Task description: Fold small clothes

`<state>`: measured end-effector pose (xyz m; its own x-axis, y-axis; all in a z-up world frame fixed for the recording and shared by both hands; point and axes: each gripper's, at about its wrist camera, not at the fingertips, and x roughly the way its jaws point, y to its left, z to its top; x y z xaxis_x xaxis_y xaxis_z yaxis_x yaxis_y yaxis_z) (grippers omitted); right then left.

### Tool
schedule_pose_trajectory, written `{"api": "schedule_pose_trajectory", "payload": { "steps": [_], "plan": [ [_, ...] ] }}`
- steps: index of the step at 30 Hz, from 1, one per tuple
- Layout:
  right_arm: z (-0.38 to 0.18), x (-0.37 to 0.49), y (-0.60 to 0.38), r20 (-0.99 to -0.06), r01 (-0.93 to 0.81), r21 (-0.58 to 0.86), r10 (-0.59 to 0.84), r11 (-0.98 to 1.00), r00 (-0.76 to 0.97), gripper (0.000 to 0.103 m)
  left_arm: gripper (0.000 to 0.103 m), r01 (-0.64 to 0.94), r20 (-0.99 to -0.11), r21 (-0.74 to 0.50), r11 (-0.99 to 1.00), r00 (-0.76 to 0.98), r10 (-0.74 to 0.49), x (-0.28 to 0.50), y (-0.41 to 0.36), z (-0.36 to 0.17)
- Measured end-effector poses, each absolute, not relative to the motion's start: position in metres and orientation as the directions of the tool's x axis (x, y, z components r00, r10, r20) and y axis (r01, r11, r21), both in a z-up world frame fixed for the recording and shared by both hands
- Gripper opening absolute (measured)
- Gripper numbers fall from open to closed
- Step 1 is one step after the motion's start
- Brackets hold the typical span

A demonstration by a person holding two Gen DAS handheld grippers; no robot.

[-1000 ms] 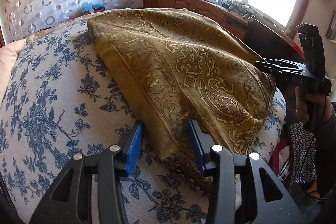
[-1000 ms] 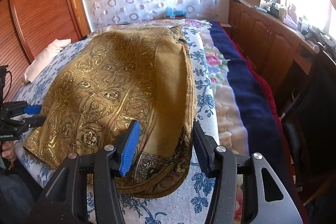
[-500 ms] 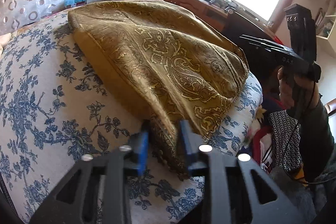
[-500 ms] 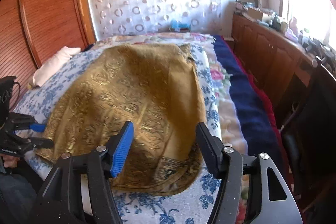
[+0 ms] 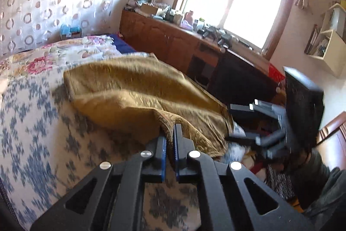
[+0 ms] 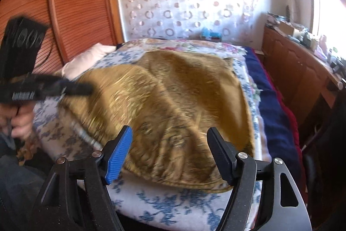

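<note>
1. On your left tool [image 6: 71,88], seen from the right wrist view, white lettering runs along the black body, but it is too blurred to read.
2. You find no other legible text.

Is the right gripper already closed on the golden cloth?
No, the right gripper is wide open, with the golden cloth lying between and beyond its fingers, not pinched.

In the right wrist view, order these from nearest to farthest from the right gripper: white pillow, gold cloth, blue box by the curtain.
From the right gripper:
1. gold cloth, directly ahead on the bed.
2. white pillow, far left.
3. blue box, at the back by the curtain.
</note>
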<state>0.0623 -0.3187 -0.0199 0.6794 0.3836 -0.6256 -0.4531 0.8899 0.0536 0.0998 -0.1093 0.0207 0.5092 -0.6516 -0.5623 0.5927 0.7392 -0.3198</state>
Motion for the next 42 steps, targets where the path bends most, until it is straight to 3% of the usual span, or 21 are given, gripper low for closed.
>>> {"api": "schedule_pose_trajectory", "payload": {
  "steps": [7,15,21,22,24,27,42],
  "plan": [
    [-0.022,0.054,-0.299,-0.627,-0.506,0.068,0.431,0.86,0.648,0.074,0.001,0.578,-0.551,-0.336,0.744,0.52,-0.653,0.124,-0.11,0.026],
    [-0.051,0.081,-0.299,-0.694,-0.426,-0.064,0.266,0.903,0.669,0.074,0.001,0.569,-0.535,-0.34,0.748,0.537,-0.652,0.139,-0.108,0.029],
    [-0.051,0.102,-0.324,-0.683,-0.365,-0.081,0.215,0.928,0.698,0.073,0.001,0.566,-0.526,-0.345,0.749,0.544,-0.654,0.149,-0.104,0.026],
    [-0.049,0.106,-0.327,-0.68,-0.365,-0.06,0.23,0.929,0.697,0.067,0.002,0.564,-0.531,-0.355,0.746,0.536,-0.657,0.153,-0.104,0.025],
    [-0.044,0.116,-0.332,-0.678,-0.377,0.005,0.28,0.926,0.68,0.028,0.002,0.564,-0.535,-0.348,0.749,0.536,-0.653,0.156,-0.104,0.026],
    [-0.033,0.13,-0.33,-0.663,-0.4,0.016,0.31,0.916,0.682,0.008,0.003,0.556,-0.54,-0.335,0.761,0.548,-0.638,0.16,-0.101,0.029],
    [0.013,0.231,-0.281,-0.6,-0.485,-0.053,0.36,0.873,0.714,0.005,0.009,0.465,-0.575,-0.318,0.827,0.599,-0.558,0.22,-0.059,0.032]
  ]
}}
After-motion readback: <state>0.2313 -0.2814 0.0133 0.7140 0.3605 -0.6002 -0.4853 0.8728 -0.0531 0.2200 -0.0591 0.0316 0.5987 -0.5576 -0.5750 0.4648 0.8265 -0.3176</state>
